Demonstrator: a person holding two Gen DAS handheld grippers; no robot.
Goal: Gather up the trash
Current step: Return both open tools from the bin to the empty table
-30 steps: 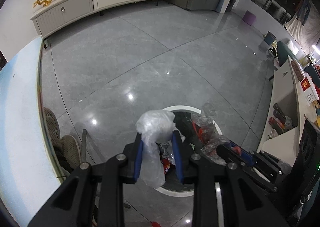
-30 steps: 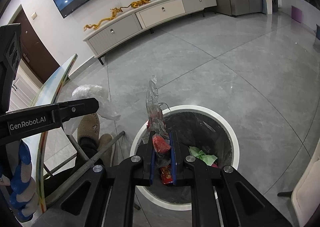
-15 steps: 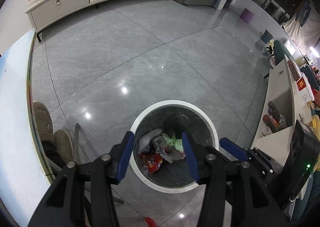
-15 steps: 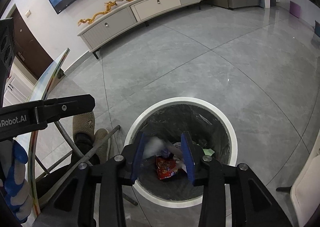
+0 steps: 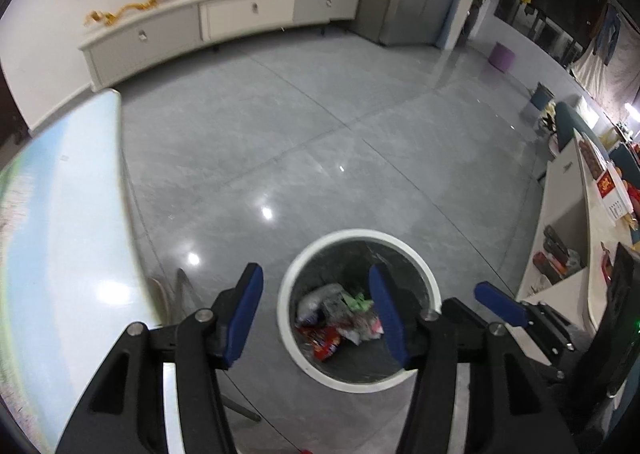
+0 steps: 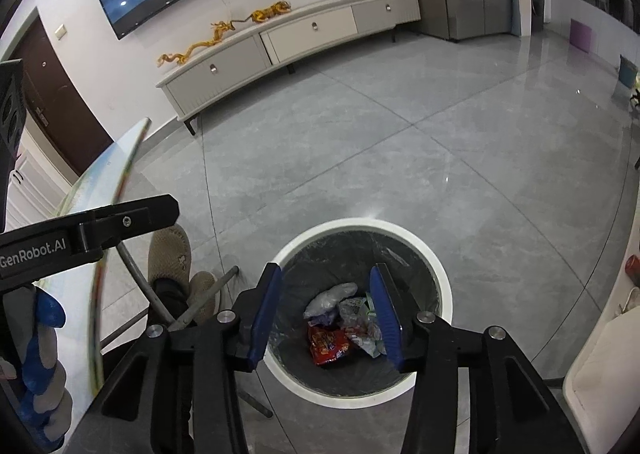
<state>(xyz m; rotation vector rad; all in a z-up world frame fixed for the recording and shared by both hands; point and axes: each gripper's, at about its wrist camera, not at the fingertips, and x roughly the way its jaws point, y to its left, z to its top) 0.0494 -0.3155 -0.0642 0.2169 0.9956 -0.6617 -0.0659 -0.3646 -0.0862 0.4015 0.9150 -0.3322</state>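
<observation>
A round bin with a white rim (image 5: 332, 238) (image 6: 360, 224) and a dark liner stands on the grey floor below both grippers. Inside lie a crumpled white plastic bag (image 5: 316, 300) (image 6: 330, 296), a red snack wrapper (image 5: 324, 342) (image 6: 328, 342) and other scraps. My left gripper (image 5: 315, 274) hangs above the bin, its jaws opening with nothing between them. My right gripper (image 6: 326, 272) hovers over the bin too, jaws opening and empty; one of its blue pads (image 5: 500, 308) shows at the right of the left wrist view.
A glass table (image 5: 68, 214) borders the bin on the left, with metal legs (image 6: 200, 302) and a person's slippered feet (image 6: 170, 254) under it. A white counter (image 5: 568, 214) stands at the right. A long TV cabinet (image 6: 280, 42) lines the far wall.
Both grippers have opened and let go. The white plastic bag and the red wrapper have dropped into the bin. Both grippers have lifted a little above it.
</observation>
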